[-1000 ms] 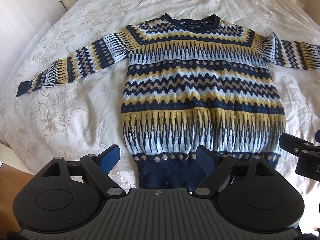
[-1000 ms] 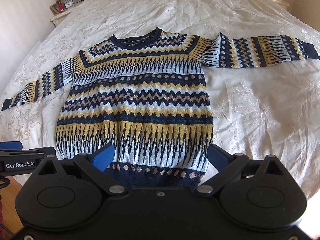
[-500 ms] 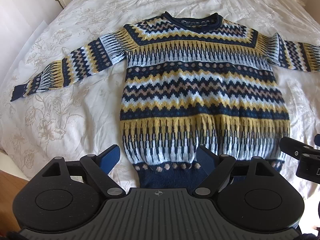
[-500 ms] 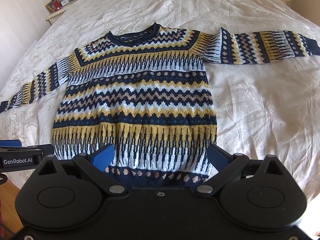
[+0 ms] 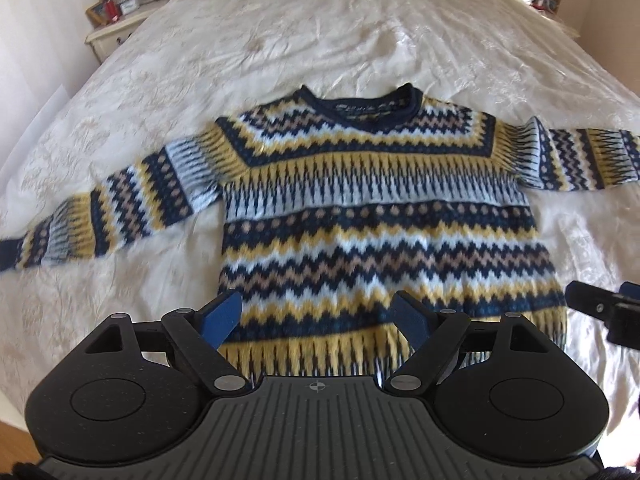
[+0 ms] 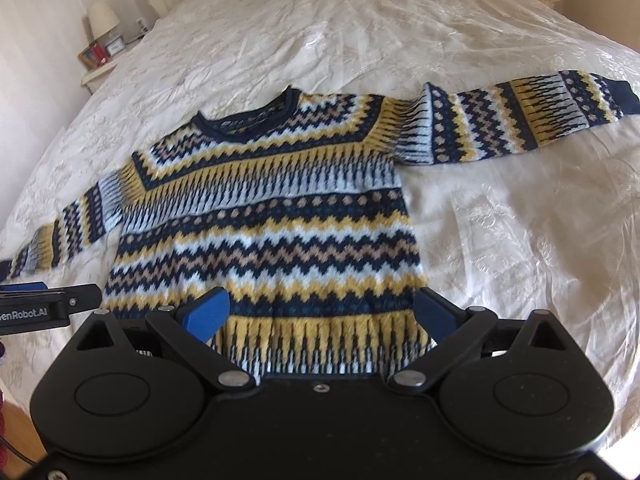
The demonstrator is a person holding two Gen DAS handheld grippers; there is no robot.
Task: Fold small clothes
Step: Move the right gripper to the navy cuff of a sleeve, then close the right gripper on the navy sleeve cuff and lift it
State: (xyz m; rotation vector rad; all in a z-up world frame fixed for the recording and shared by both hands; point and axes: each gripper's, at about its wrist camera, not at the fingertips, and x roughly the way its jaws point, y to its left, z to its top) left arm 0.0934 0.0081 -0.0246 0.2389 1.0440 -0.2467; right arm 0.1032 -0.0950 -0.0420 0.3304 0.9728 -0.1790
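Observation:
A patterned knit sweater [image 5: 372, 216] in navy, yellow, white and tan lies flat, face up, on a white bedspread [image 5: 280, 32], sleeves spread to both sides. It also shows in the right wrist view [image 6: 272, 224]. My left gripper [image 5: 318, 312] is open and empty, over the sweater's lower body. My right gripper [image 6: 324, 312] is open and empty, over the lower body too. The sweater's hem is hidden behind both grippers. The right gripper's side shows at the right edge of the left wrist view [image 5: 604, 308].
A nightstand [image 5: 112, 32] with a lamp and small items stands at the far left of the bed. Another nightstand [image 5: 536, 0] stands at the far right. Wooden floor [image 6: 16, 432] shows at the near left.
Both grippers have moved forward over the sweater, so the navy hem has gone out of sight under them. Both stay open.

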